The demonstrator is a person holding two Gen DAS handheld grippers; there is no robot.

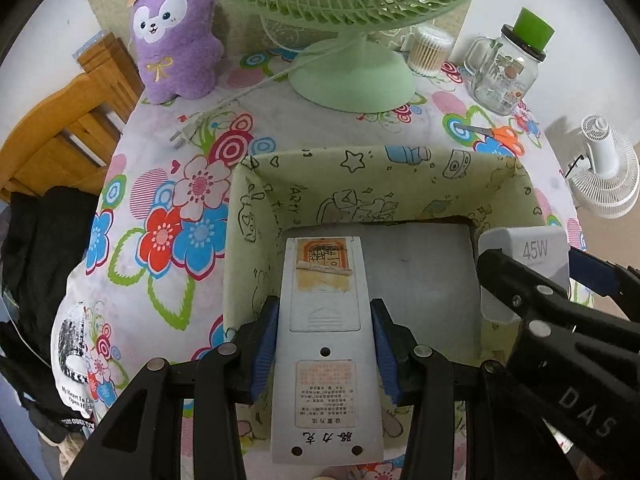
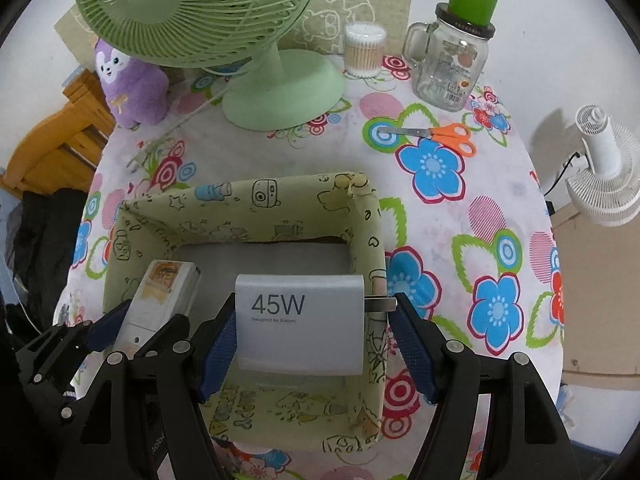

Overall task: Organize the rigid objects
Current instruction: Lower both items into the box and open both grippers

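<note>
Left tongs (image 1: 325, 354) clamped on grey remote control (image 1: 325, 320), back face up, nose tilted down into fabric storage box (image 1: 360, 176) on floral worktop (image 1: 168, 200). Best to lower until remote lies flat on box floor along left wall, then release; leave room beside it.

Right tongs (image 2: 316, 344) clamped on white 45W charger (image 2: 300, 324), one pad on body, other on metal prongs (image 2: 380, 304); held over box's right half, near right wall. Prong grip looks slippery, so descend slowly. Both tongs point steeply downward, side by side, close together.
</note>
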